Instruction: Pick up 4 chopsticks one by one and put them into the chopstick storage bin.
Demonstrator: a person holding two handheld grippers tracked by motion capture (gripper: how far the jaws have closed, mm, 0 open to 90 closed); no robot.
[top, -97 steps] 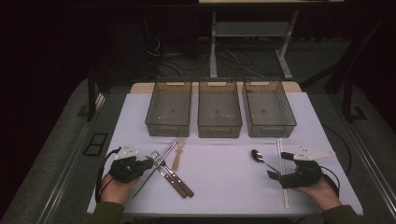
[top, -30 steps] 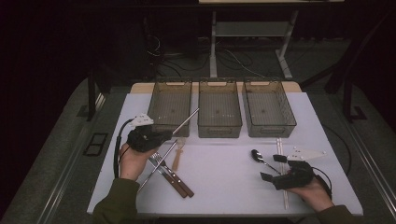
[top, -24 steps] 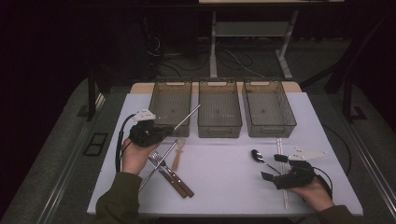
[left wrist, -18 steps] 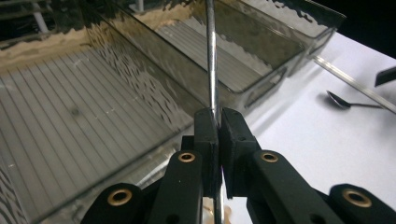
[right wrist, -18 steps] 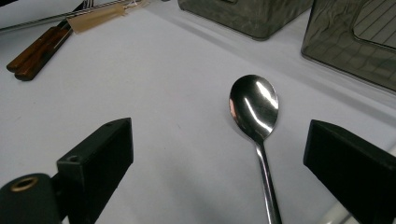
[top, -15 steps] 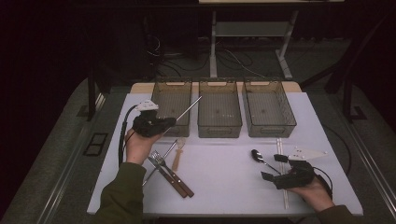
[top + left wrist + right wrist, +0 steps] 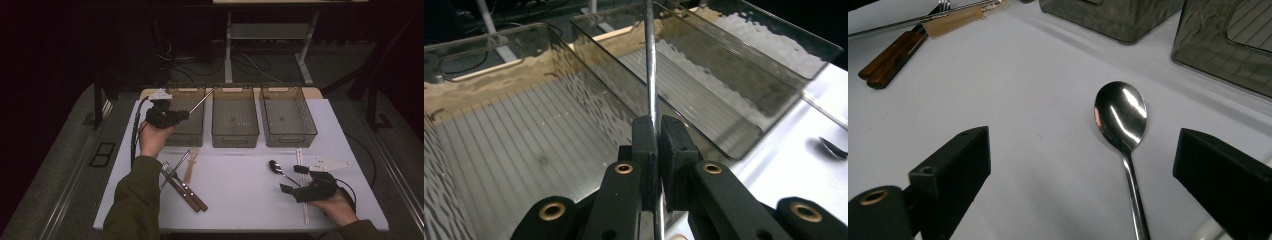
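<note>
**Left tool holds a thin metal rod over the far-left bin; right tool waits by the spoon**

I can't make out what the thin metal rod really is: its far end runs off the top of the left gripper view, and its near end is hidden between the jaws. From the high view it shows as a slim bright line slanting from my left tool toward the far right, over the left bin. My left tool has its jaws together, clamped on that rod.

My right tool rests near the right front of the table, jaws wide apart, with the spoon lying on the table between them, bowl pointing away; its handle is cut off at the bottom edge of the right gripper view.

Near the left front lie wooden-handled cutlery and a pale wooden piece; I can't tell exactly what kind each is.

The table is covered in plain white. Three smoky transparent bins stand in a row along its far side. The room beyond is dark, with cables and desk legs faintly visible on the floor.
</note>
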